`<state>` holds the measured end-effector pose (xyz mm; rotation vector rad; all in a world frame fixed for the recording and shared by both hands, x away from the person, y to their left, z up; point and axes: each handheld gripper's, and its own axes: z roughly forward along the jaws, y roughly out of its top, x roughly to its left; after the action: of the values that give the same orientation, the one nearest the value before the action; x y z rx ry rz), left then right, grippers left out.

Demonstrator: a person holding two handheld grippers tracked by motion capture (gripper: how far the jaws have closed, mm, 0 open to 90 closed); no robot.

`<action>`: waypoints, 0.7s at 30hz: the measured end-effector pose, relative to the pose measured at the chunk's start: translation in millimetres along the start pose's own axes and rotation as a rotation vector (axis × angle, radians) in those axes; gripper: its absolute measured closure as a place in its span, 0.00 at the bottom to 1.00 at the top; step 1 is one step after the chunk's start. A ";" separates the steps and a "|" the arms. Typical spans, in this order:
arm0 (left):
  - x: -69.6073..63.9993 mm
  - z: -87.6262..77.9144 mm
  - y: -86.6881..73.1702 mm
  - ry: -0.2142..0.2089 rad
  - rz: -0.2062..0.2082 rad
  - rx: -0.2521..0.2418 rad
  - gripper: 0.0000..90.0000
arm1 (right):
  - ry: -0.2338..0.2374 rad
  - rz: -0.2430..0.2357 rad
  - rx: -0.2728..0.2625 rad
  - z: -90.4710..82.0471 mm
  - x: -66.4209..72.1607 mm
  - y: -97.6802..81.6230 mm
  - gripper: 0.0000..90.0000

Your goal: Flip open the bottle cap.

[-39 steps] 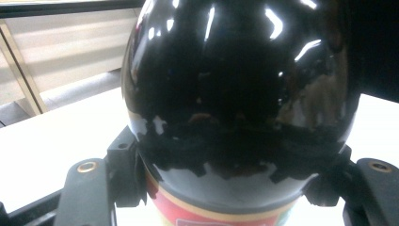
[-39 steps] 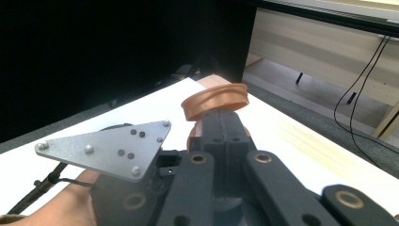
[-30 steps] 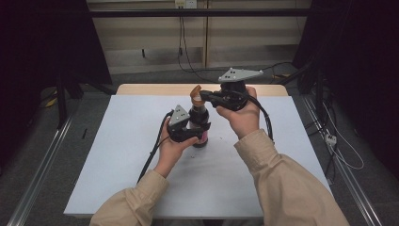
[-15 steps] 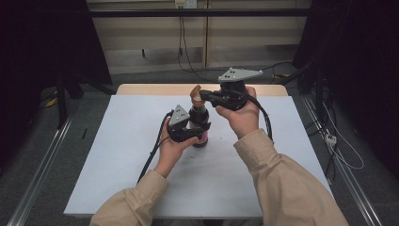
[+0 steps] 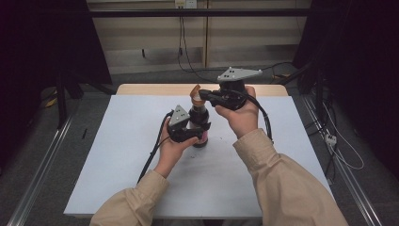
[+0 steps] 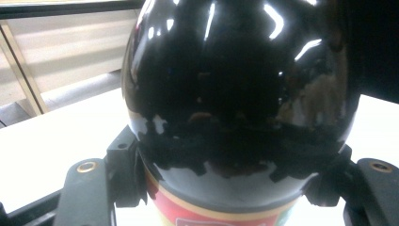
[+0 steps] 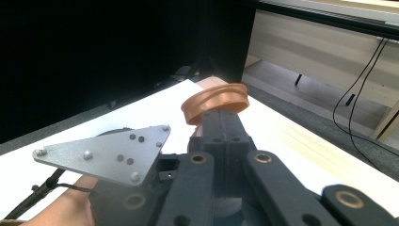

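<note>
A dark glossy bottle (image 5: pixel 198 117) with a red label stands upright near the middle of the white table (image 5: pixel 117 155). My left gripper (image 5: pixel 194 135) is shut on its body from the near side. In the left gripper view the bottle (image 6: pixel 235 94) bulges between the two black jaws, and the pads press its sides. My right gripper (image 5: pixel 201 97) hovers just above and behind the bottle's top, shut on an orange-brown round cap (image 5: pixel 194 91). In the right gripper view the cap (image 7: pixel 215 101) sits at the tips of the closed jaws of the right gripper (image 7: pixel 221 123).
The white sheet covers a wooden table whose bare far edge (image 5: pixel 155 89) shows behind the bottle. Cables (image 5: pixel 157 150) trail from both grippers across the sheet. Dark floor, rails and wall cables surround the table. The left gripper's grey plate (image 7: pixel 108 153) lies below the right gripper.
</note>
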<state>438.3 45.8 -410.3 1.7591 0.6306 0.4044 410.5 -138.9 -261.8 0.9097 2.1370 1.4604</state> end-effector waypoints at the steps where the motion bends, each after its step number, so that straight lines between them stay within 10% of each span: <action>1: 0.0 0.1 -0.2 0.001 0.001 -0.002 0.34 | -0.001 -0.002 0.000 0.1 0.0 0.1 1.00; 21: 1.0 -0.3 -0.2 -0.013 0.005 0.002 0.34 | 0.006 0.004 -0.008 3.3 0.2 3.3 1.00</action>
<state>438.9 46.8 -410.5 1.7642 0.6171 0.3954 413.4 -135.8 -260.0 0.9088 2.1331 1.4747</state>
